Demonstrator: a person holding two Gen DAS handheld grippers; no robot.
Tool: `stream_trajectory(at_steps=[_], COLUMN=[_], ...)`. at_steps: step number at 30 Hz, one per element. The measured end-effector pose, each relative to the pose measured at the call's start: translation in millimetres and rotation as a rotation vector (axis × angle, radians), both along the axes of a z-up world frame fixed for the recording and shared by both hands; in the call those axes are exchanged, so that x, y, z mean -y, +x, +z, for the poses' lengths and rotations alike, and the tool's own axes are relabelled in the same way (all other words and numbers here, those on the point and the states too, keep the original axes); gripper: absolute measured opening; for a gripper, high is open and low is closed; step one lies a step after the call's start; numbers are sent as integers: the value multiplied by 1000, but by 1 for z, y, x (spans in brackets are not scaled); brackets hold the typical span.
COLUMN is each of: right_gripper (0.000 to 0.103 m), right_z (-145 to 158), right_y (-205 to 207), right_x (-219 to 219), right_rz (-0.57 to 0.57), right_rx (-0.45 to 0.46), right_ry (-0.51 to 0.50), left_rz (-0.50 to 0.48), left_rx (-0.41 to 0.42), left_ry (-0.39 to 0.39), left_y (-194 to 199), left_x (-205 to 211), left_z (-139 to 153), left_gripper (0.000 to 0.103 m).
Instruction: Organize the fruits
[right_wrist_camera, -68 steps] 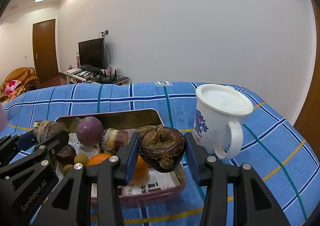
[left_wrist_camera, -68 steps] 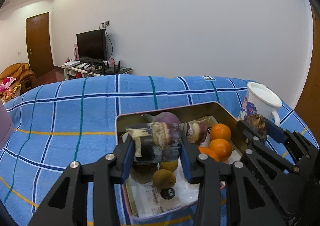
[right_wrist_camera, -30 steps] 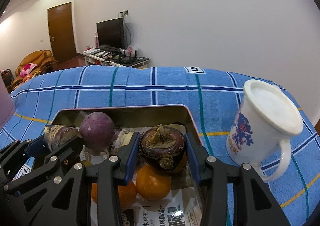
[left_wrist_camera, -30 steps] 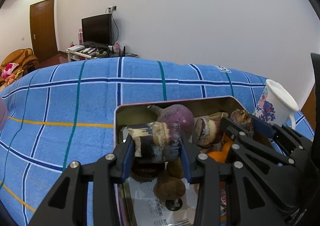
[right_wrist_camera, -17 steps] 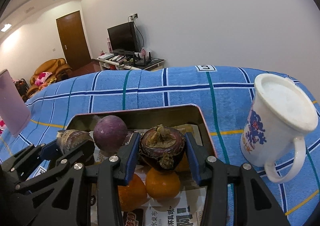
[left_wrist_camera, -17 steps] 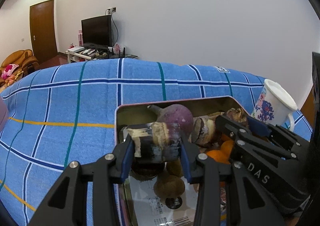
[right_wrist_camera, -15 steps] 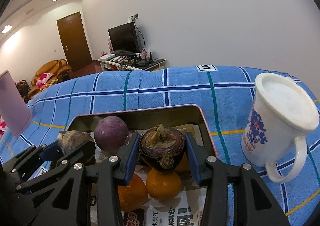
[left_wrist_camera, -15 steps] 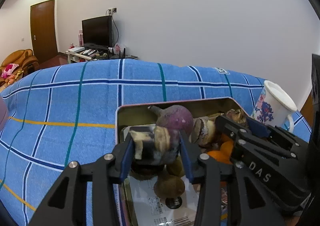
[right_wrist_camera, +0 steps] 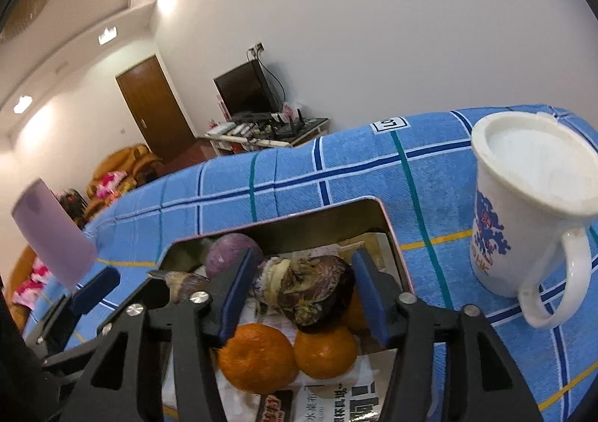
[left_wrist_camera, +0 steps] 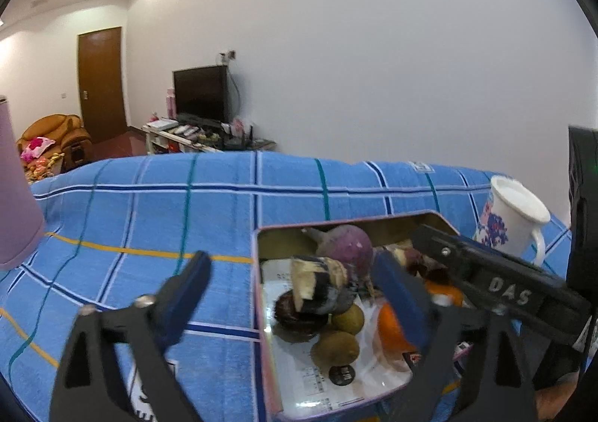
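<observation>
Left gripper (left_wrist_camera: pixel 295 285) opening over tin (left_wrist_camera: pixel 258 310), mug (left_wrist_camera: pixel 512 220) beside, right gripper (right_wrist_camera: pixel 302 291) opening.

left gripper (left_wrist_camera: pixel 295 295) jaws opening | taro piece (left_wrist_camera: pixel 317 287) dropped | right gripper (right_wrist_camera: pixel 299 291) jaws opening

left gripper (left_wrist_camera: pixel 295 295): black angular plastic fingers, blue pads, silver screws | right gripper (right_wrist_camera: pixel 302 295): same black frame with cut-out struts, blue pads, round silver screws, white "DAS" lettering along one finger's side, seen from the left wrist
</observation>
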State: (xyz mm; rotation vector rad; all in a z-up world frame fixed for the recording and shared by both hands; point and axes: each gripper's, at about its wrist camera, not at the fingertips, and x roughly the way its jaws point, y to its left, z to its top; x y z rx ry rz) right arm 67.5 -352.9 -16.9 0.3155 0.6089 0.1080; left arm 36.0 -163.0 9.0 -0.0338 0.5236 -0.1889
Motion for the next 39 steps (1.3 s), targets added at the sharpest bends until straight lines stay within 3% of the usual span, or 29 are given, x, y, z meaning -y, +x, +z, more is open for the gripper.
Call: stream_trajectory(at_steps=[2, 7, 17, 33, 39], right_gripper=[74, 74, 75, 75, 75], right_z=[1, 7, 30, 33, 35], right_y=[-3, -11, -61, -114, -138], right_x=[4, 0, -28, -45, -53], right_rz=[1, 16, -157, -179, -210], right_rx=[13, 61, 325, 335, 379], right_ry=[39, 55, -235, -271, -318], left_rz=[-10, -34, -7, 5, -9], left_rx=[16, 57, 187, 184, 192], left_ry=[-14, 14, 82, 67, 57], left_y=[-4, -18, -38, -71, -82], left_x=[-4, -4, -8, -25, -31], left_z=[3, 9, 15, 7, 8], left_gripper=[103, 103, 103, 103, 103])
